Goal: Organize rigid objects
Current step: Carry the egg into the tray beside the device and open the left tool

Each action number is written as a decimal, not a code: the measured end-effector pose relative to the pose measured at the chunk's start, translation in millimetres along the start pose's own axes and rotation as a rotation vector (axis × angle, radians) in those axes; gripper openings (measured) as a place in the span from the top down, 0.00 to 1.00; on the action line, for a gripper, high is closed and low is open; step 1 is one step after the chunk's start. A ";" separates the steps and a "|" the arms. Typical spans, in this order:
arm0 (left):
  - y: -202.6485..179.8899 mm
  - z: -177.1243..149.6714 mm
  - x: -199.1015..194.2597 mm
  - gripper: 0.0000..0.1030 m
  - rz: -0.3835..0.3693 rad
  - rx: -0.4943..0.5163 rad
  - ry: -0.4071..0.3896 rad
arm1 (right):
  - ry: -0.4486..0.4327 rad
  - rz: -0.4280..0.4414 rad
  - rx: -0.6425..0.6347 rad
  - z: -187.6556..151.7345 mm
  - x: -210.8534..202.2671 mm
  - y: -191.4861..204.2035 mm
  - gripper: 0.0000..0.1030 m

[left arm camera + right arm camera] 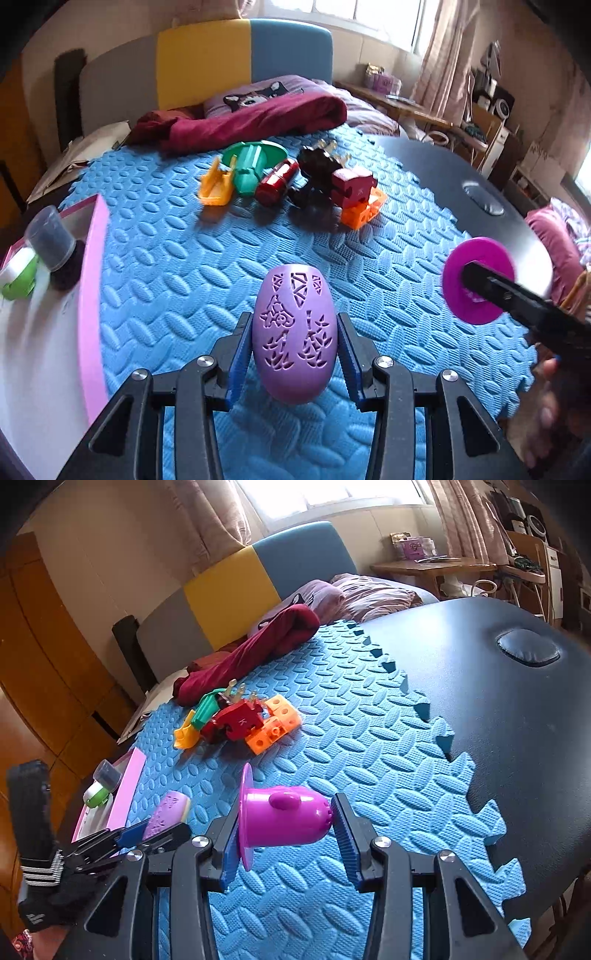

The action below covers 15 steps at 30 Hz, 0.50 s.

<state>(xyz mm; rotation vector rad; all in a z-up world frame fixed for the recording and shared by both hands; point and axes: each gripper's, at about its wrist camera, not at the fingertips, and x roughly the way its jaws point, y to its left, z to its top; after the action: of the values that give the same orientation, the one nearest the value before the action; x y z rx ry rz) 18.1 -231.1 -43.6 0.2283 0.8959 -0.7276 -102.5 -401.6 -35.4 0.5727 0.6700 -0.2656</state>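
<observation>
Left wrist view: over the embossed blue foam mat (184, 221) on the dark tabletop (436, 173), the left gripper (293, 354) clamps a pierced lilac egg-shaped shell (294, 332); the right gripper (284, 834) clamps a glossy magenta flanged cup (284, 818). Judged mid-carry; next, the pink-edged tray (92, 295) needs a clear spot

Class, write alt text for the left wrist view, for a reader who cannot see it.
The left gripper holds a lilac egg-shaped shell with cut-out patterns between its blue fingers above a blue foam mat. A pile of colourful plastic toys lies further back, a pink-edged tray sits at left, and the right gripper holds a magenta disc-rimmed piece at right.
</observation>
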 end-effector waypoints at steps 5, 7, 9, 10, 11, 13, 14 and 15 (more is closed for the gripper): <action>18.7 -1.9 -26.5 0.57 -0.034 -0.058 -0.031 | 0.008 0.017 -0.034 -2.0 3.4 16.5 0.56; 28.7 -2.5 -34.5 0.57 -0.035 -0.084 -0.037 | 0.012 0.023 -0.047 -2.2 5.2 23.9 0.56; 43.7 -4.2 -46.3 0.57 -0.028 -0.111 -0.053 | 0.012 0.032 -0.057 -1.9 6.0 31.2 0.56; 51.1 -5.5 -51.9 0.57 -0.022 -0.123 -0.060 | 0.012 0.036 -0.063 -1.7 6.1 34.7 0.56; 57.3 -6.5 -56.4 0.57 -0.015 -0.132 -0.068 | 0.011 0.039 -0.070 -1.4 6.3 38.8 0.56; 74.9 -8.8 -66.8 0.57 0.017 -0.155 -0.082 | 0.008 0.047 -0.085 -0.7 6.9 47.1 0.56; 82.1 -10.0 -70.1 0.57 0.028 -0.165 -0.085 | 0.008 0.052 -0.091 -0.3 7.9 51.5 0.56; 89.5 -11.0 -72.7 0.57 0.038 -0.178 -0.087 | 0.010 0.059 -0.097 0.1 9.3 56.7 0.56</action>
<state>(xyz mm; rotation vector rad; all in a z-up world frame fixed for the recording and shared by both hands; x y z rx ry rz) 40.9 -124.8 -3.8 0.0558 0.8657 -0.6143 -72.3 -356.0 -18.0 0.5004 0.6711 -0.1745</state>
